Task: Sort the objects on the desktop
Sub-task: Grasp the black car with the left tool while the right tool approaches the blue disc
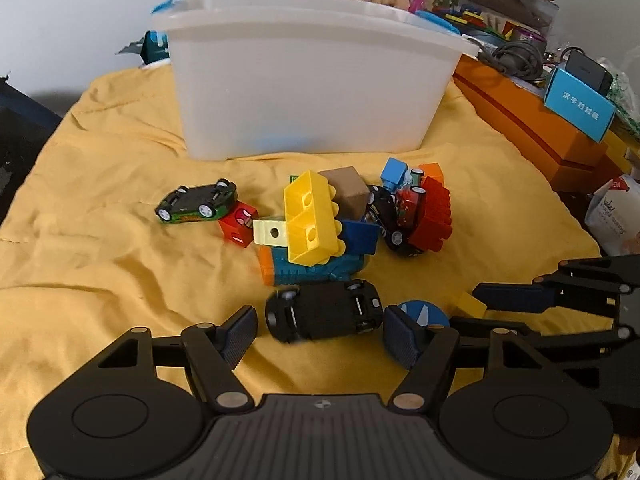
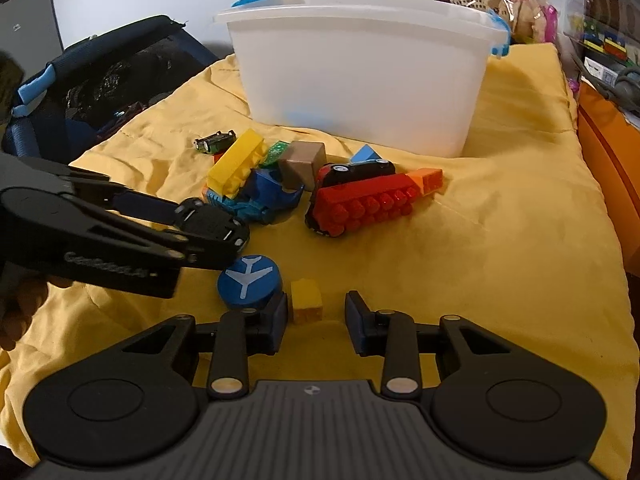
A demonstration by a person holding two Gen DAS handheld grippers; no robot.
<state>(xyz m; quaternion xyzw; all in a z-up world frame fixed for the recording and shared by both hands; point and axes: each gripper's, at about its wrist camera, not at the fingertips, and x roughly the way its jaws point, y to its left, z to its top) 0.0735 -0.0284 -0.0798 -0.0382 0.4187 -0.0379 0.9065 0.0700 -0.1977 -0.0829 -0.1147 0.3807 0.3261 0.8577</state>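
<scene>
2 grippers work low over a wrinkled yellow cloth point(image 1: 100, 248) on the surface. Left gripper point(image 1: 320, 330) spread wide around a black toy car point(image 1: 322, 314) lying belly-up, wheels showing — pads not touching it. Right gripper point(image 2: 316, 316) partly open, astride a small yellow studded brick point(image 2: 306, 301); beside it lies a blue round block with a white airplane point(image 2: 250, 280). Behind the toy pile stands a translucent white plastic bin point(image 2: 360, 68).
</scene>
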